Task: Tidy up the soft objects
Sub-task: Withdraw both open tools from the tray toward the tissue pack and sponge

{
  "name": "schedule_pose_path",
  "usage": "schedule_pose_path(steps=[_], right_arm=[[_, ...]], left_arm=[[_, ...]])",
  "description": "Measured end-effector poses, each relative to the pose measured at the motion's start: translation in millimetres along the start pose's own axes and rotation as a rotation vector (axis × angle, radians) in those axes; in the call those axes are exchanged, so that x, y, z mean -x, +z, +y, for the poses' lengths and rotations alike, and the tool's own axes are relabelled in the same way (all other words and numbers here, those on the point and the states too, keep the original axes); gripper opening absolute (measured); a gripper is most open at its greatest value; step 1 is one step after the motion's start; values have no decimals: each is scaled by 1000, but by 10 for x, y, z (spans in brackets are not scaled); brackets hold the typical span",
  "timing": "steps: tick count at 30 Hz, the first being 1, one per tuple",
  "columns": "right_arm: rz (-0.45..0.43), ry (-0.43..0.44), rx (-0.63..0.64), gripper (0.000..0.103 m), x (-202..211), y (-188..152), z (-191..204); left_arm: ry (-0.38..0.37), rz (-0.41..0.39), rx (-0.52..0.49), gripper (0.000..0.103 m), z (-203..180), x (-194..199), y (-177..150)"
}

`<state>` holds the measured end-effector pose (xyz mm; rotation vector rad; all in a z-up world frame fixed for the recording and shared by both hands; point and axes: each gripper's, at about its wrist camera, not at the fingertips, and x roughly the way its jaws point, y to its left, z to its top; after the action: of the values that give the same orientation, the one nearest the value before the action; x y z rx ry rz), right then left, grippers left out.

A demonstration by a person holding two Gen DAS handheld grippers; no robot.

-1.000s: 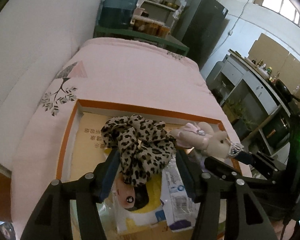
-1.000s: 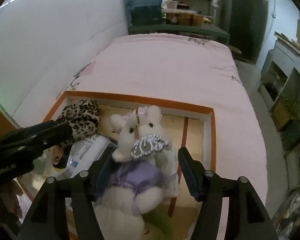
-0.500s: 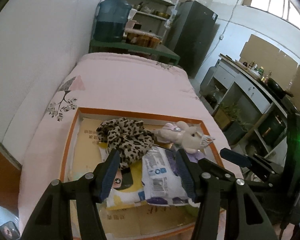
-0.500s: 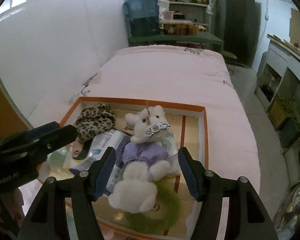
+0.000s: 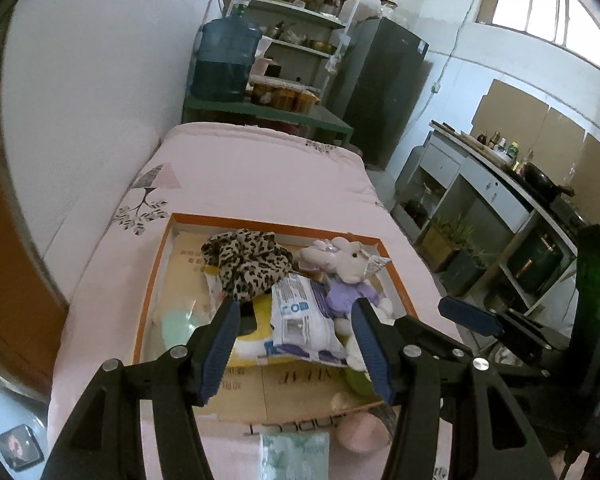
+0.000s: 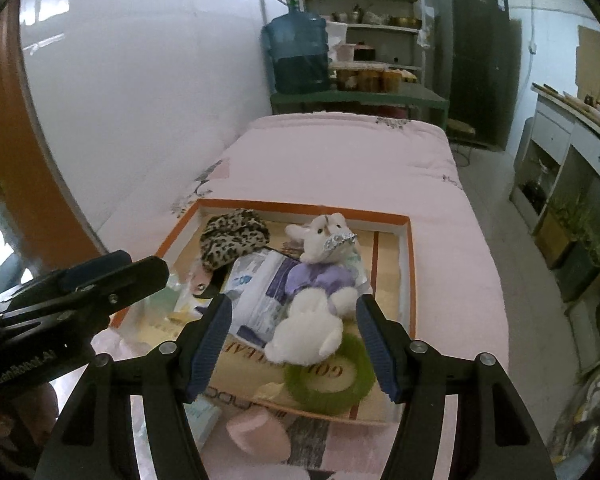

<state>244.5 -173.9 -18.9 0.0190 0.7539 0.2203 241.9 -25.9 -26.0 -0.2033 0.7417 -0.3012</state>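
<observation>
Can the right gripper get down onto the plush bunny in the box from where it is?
Probably yes. The right gripper is open and empty, and the plush bunny lies on top of the pile in the orange box, framed between the fingers, nothing covering it. The left gripper is off to the side.

left tongs (image 5: pixel 294 322): agape, empty | right tongs (image 6: pixel 294 320): agape, empty

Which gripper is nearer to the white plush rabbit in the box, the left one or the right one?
Right. The right gripper, open, frames the white plush rabbit directly between its fingers. The left gripper, also open, faces the tissue pack, with the rabbit off toward its right finger.
</observation>
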Motion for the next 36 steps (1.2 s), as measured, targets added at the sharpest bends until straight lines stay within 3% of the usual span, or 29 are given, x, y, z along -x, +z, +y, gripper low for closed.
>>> schedule_pose_path(steps=[22,36], right_arm=[[-39,-15,-12,66,678,-387,167],[-39,-29,-16,66,796,-670,318]], left_arm=[[30,-110,-18,58,-42,807,-369],[21,-106,7,58,83,968,-597]])
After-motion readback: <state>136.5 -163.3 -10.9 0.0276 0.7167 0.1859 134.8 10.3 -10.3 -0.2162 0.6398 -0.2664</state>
